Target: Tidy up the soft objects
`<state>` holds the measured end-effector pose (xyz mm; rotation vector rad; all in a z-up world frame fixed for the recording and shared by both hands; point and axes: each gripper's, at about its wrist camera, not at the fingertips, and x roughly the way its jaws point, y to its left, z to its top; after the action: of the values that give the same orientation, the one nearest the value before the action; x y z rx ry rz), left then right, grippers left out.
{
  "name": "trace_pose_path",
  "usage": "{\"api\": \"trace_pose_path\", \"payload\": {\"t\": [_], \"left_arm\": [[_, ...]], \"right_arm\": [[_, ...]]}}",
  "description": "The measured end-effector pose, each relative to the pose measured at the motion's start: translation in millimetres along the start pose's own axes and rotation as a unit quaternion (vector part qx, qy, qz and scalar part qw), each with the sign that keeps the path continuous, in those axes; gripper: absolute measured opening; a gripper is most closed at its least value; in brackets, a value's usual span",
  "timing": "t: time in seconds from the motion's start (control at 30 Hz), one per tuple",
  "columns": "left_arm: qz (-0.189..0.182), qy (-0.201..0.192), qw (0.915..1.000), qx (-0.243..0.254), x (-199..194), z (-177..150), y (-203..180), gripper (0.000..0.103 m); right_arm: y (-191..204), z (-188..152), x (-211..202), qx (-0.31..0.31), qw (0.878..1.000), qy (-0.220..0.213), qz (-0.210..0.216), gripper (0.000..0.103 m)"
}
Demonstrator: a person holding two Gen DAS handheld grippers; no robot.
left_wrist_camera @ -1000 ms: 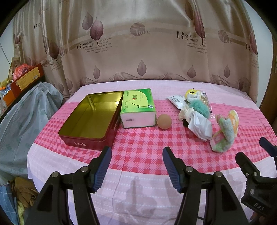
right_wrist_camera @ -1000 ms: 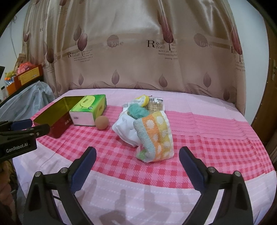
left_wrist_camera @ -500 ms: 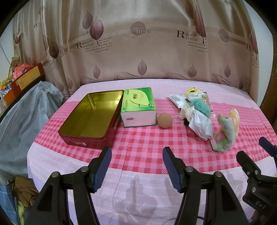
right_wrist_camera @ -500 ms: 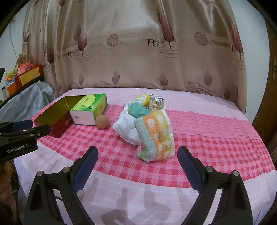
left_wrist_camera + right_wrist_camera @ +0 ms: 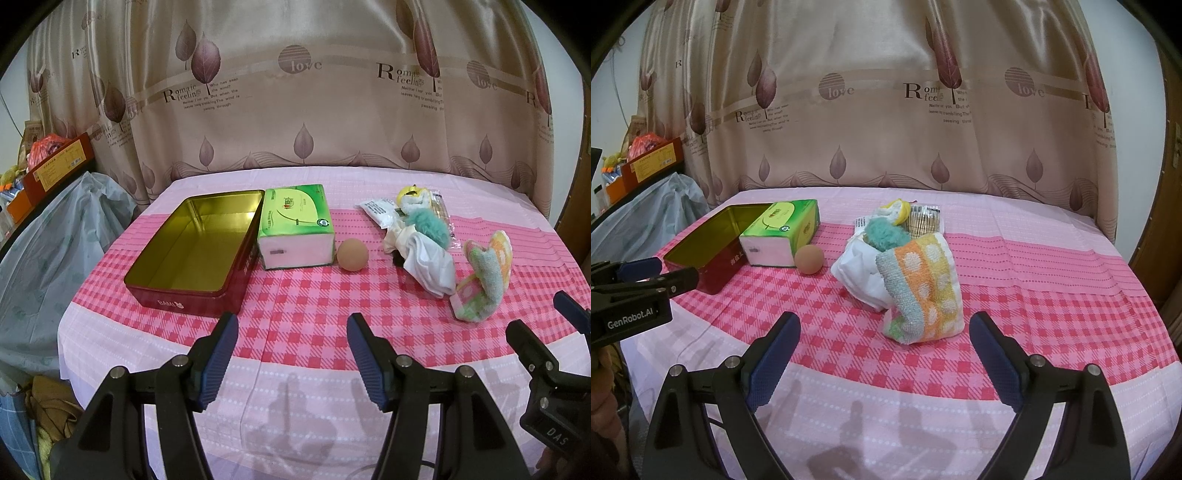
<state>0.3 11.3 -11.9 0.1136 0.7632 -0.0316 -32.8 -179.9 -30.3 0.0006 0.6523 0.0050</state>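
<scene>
Both grippers were just hanging above the near edge of the table point(image 5: 295, 387), neither one holding anything. The left gripper point(image 5: 290, 354) had its jaws spread apart with only pink checked cloth between them, and the right gripper point(image 5: 884, 354) was spread even wider, also with nothing in it. Straight ahead of the right gripper sat the rolled orange and green towel point(image 5: 925, 284), close but not touching the fingers, with a white cloth point(image 5: 860, 273) bunched against its far left side and a teal fluffy thing point(image 5: 886, 234) behind that. From the left gripper's side, the open red tin point(image 5: 192, 251) was ahead and to the left, the green tissue box point(image 5: 297, 225) right next to it, and a tan ball point(image 5: 352, 254) just beside the box. The soft pile was off to its right.
</scene>
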Motion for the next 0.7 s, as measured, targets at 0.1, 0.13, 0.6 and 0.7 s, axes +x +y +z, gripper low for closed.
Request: {"api": "trace_pose_path", "payload": {"t": [0.1, 0.13, 0.6, 0.7], "left_arm": [[0.000, 0.000, 1.0000, 0.000, 0.1, 0.1, -0.1, 0.063], [0.000, 0.000, 1.0000, 0.000, 0.2, 0.2, -0.2, 0.063], [0.003, 0.010, 0.9999, -0.008, 4.9, -1.5, 8.4, 0.063], [0.003, 0.017, 0.9998, -0.012, 8.8, 0.3, 11.7, 0.063]], "right_arm": [[0.1, 0.1, 0.1, 0.000, 1.000, 0.000, 0.000, 0.091], [0.0, 0.1, 0.1, -0.001, 1.000, 0.000, 0.000, 0.091], [-3.9, 2.2, 4.1, -0.005, 1.000, 0.002, -0.007, 0.091], [-10.3, 6.1, 11.8, -0.005, 1.000, 0.009, -0.005, 0.088]]}}
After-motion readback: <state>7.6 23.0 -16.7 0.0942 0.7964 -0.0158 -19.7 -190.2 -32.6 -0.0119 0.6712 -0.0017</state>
